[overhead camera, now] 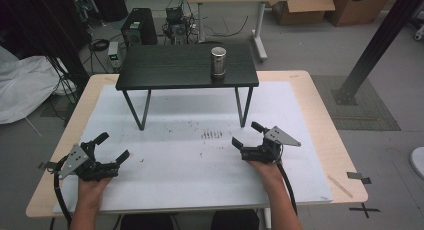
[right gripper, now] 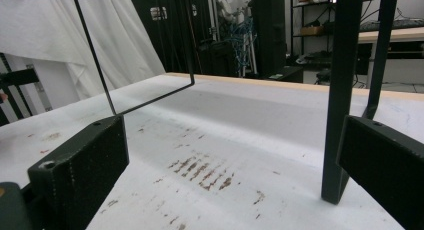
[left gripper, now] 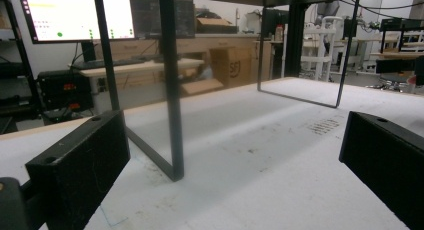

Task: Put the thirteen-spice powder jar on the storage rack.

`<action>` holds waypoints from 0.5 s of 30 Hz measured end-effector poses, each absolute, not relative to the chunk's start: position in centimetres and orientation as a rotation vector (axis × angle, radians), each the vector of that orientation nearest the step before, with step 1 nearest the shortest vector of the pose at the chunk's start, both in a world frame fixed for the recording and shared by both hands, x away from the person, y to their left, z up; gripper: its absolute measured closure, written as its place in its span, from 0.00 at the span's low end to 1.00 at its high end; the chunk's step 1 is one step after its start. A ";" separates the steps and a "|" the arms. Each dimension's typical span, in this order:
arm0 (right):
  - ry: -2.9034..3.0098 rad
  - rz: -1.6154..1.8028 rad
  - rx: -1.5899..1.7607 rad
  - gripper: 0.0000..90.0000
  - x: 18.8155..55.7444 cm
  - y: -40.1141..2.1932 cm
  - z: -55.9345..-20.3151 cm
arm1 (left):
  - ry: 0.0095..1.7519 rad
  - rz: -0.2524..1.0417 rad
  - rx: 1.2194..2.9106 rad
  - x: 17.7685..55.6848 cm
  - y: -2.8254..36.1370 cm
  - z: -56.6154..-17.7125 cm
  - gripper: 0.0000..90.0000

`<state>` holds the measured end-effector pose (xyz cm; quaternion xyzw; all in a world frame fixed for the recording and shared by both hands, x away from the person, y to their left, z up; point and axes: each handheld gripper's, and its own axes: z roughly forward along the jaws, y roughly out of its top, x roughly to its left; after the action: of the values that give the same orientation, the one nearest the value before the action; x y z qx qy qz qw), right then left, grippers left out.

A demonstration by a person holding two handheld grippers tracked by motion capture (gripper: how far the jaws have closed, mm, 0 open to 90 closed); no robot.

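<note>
Resting agape: left gripper (overhead camera: 111, 146), right gripper (overhead camera: 245, 133) | ribbed steel cylinder (overhead camera: 218, 62) | matte black shelf (overhead camera: 170, 67)

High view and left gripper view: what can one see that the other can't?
From above you see the metal cylinder standing on the black shelf, and both open grippers, left gripper and right gripper, resting low on the white mat. The left gripper view adds a lit monitor behind the table. Both show the shelf's thin black legs, the mat and its brown scuff marks.
</note>
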<state>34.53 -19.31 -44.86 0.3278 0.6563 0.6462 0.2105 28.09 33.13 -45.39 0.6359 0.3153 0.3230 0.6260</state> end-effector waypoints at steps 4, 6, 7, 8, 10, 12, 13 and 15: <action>1.802 1.794 0.881 0.00 34.1 -19.2 -45.1 | 0.723 0.740 1.458 28.1 33.1 -45.4 0.00; 1.786 1.801 0.871 0.00 34.0 -19.3 -45.2 | 0.724 0.739 1.458 28.1 33.1 -45.4 0.00; 1.762 1.805 0.858 0.00 33.7 -19.3 -45.3 | 0.725 0.738 1.458 28.1 33.1 -45.4 0.00; 1.747 1.810 0.848 0.00 33.6 -19.4 -45.3 | 0.726 0.737 1.459 28.1 33.1 -45.4 0.00; 1.716 1.818 0.803 0.00 33.2 -19.4 -45.4 | 0.726 0.737 1.458 28.1 33.1 -45.4 0.00; 1.713 1.802 0.753 0.00 32.8 -19.2 -45.5 | 0.724 0.739 1.459 28.1 33.1 -45.4 0.00; 1.727 1.784 0.741 0.00 32.8 -19.0 -45.5 | 0.723 0.740 1.458 28.1 33.1 -45.4 0.00; 1.735 1.771 0.735 0.00 32.8 -18.9 -45.5 | 0.722 0.741 1.458 28.1 33.1 -45.4 0.00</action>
<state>32.77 -18.89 -45.45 0.2733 0.6452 0.6585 0.2745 28.06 33.13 -45.40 0.6357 0.3148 0.3232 0.6264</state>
